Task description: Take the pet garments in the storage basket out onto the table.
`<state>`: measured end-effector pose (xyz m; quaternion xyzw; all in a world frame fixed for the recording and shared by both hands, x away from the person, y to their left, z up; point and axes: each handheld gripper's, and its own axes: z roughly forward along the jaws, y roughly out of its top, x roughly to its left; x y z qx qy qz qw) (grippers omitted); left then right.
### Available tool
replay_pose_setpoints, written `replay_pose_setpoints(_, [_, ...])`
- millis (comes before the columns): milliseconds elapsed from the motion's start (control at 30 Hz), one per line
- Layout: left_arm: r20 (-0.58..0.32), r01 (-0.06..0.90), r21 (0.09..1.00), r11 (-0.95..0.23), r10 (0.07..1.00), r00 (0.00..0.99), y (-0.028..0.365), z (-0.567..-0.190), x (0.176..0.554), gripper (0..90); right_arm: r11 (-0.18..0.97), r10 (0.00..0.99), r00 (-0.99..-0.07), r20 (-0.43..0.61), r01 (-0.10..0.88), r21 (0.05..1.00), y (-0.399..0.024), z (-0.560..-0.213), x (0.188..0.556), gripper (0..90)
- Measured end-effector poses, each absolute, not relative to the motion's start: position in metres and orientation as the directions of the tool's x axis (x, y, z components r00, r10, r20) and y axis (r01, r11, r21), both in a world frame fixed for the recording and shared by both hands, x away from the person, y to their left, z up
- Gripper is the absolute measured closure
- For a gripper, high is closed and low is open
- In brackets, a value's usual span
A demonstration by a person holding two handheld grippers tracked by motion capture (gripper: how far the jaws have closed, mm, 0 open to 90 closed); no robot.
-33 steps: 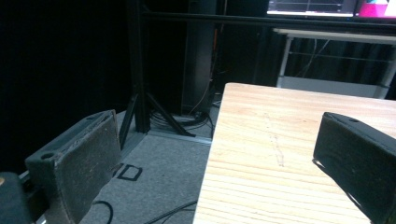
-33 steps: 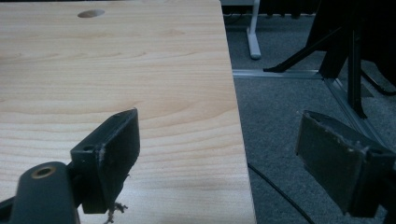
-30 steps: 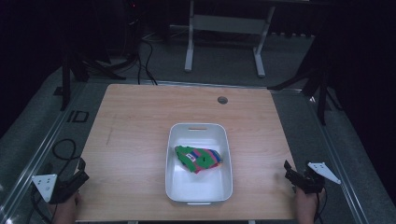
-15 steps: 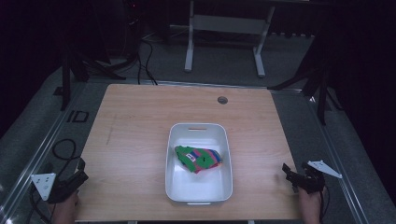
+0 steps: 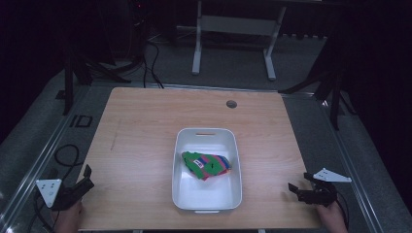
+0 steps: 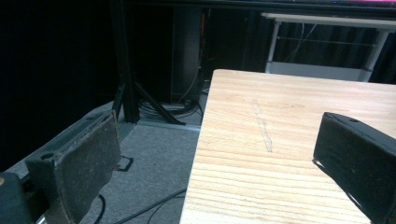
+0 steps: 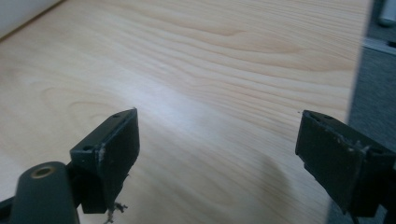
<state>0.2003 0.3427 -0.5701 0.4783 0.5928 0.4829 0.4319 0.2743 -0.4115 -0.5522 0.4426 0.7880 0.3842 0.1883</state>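
Tools are both sitting wide open and holding nothing, left tool off the worktop's near-left corner, right tool at its near-right edge, probably parked clear of the white bin where the folded green striped cloth is lying. Compared with a second ago, the right tool is creeping slightly inward; cloth's not budging.

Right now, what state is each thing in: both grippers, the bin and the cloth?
left gripper: open, empty, at the table's near left corner
right gripper: open, empty, over the table's near right edge
white bin: upright, mid-table
multicoloured cloth: crumpled, inside the bin
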Motion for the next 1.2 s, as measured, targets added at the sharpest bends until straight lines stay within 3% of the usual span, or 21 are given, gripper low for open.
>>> replay_pose_setpoints(233, [-0.047, 0.155, 0.985, 0.071, 0.988, -0.149, 0.342, -0.570, 0.201, 1.2, 0.401, 0.730, -0.676, 0.101, 0.543, 0.738, -0.394, -0.543, 0.278, 12.9])
replay_pose_setpoints(533, [-0.041, 0.162, 0.985, 0.063, 0.990, -0.133, 0.341, -0.570, 0.201, 1.2, 0.559, 0.555, -0.826, 0.099, 0.459, 0.691, -0.355, -0.532, 0.278, 13.0])
replay_pose_setpoints(1200, [-0.030, 0.170, 0.984, 0.050, 0.993, -0.116, 0.340, -0.571, 0.202, 1.2, 0.665, 0.326, -0.944, 0.047, 0.265, 0.698, -0.274, -0.464, 0.292, 13.2])
